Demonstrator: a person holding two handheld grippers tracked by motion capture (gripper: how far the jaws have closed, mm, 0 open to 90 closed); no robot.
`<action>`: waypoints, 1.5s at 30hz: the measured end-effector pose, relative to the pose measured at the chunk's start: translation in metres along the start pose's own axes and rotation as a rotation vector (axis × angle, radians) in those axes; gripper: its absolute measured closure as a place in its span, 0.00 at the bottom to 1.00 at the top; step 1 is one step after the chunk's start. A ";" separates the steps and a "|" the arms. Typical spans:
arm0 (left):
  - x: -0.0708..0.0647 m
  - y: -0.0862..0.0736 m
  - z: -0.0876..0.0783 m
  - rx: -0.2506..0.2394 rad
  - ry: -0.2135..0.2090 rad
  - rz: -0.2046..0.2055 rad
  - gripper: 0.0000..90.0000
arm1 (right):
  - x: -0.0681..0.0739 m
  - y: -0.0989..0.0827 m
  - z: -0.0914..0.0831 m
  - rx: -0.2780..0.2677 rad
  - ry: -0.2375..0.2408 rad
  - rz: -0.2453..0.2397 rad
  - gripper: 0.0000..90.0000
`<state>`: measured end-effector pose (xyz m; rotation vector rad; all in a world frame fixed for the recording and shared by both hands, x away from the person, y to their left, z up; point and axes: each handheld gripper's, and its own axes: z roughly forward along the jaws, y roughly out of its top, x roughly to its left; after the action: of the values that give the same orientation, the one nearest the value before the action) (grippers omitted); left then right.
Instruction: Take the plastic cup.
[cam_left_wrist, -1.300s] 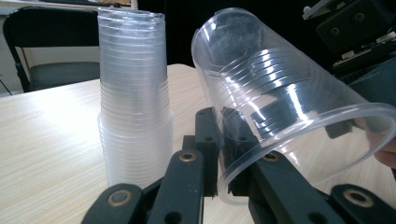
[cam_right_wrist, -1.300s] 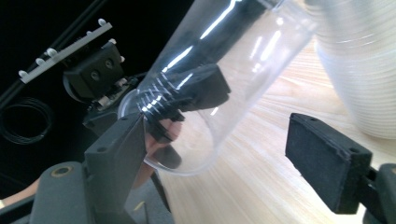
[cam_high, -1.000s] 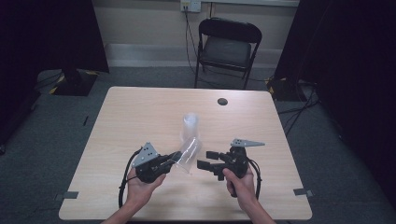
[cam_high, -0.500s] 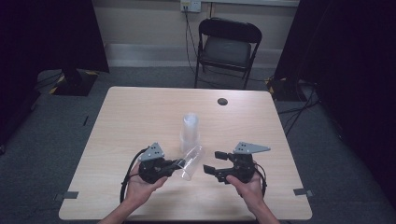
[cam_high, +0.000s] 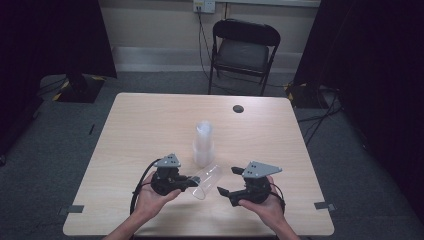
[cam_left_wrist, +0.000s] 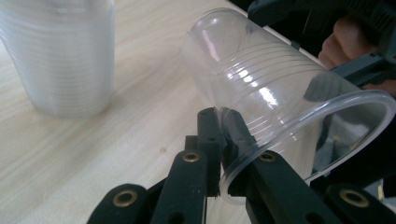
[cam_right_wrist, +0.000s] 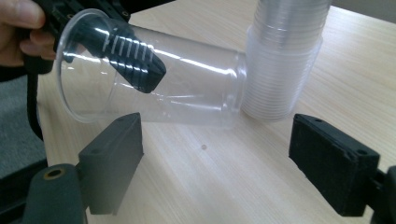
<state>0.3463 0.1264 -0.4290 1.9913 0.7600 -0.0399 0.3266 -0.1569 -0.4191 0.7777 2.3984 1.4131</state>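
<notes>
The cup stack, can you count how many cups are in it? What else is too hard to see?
- Cup stack: the count cannot be told; high view too small, top cut off in the right gripper view.
- Dark round thing: too small to tell what it is.
- Clear cup in the left claw: rim cut off by the edge.

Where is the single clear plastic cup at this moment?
In the high view the clear cup lies on its side near the table's front edge, between the two grippers. The left gripper pinches its rim, and its base points toward the stack of cups.

Left hand-held gripper clamped tight, right hand-held gripper spread wide, jaws just opening, empty.
</notes>
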 end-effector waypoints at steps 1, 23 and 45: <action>0.001 0.000 0.002 0.015 -0.018 -0.014 0.97 | 0.001 0.000 0.000 0.000 -0.007 -0.013 0.20; 0.003 0.010 0.014 0.190 -0.080 -0.016 0.97 | 0.025 0.003 0.012 0.070 0.047 -0.268 0.19; -0.008 0.033 0.029 0.269 -0.108 -0.026 0.97 | 0.038 0.001 0.028 0.105 0.044 -0.368 0.15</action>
<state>0.3654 0.0882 -0.4160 2.2129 0.7415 -0.2760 0.3083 -0.1147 -0.4296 0.3030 2.5009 1.1759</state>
